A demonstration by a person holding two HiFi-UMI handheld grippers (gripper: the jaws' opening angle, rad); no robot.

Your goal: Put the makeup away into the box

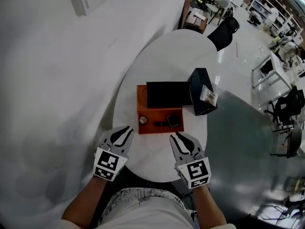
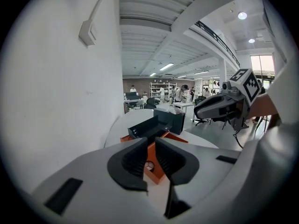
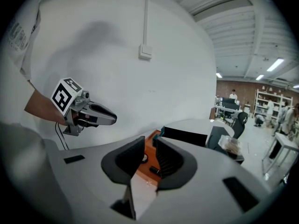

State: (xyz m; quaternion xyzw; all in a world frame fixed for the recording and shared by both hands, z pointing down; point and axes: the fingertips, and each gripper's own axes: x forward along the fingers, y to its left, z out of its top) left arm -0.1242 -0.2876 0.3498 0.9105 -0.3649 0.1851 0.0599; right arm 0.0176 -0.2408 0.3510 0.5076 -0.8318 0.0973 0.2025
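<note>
Two claws hover over the near edge of the white surface, just short of the orange box. The left claw has its jaws a little apart, with only a slim gap and nothing gripped in it. The right claw also stands slightly apart and empty. The left claw is off the orange box's near left corner and the right claw off its near right corner. Neither touches the box.

Three makeup pieces lie in the near part of the orange box:
- a small round pot at its left end
- a short black stick near the middle
- a square compact just beside the stick, toward the right end

A black tray covers the far part of the orange box. A dark box stands against the orange box's right side, tilted askew to it, with a clear packet lying on top. Beyond the orange box the surface runs on bare to its far rim.
</note>
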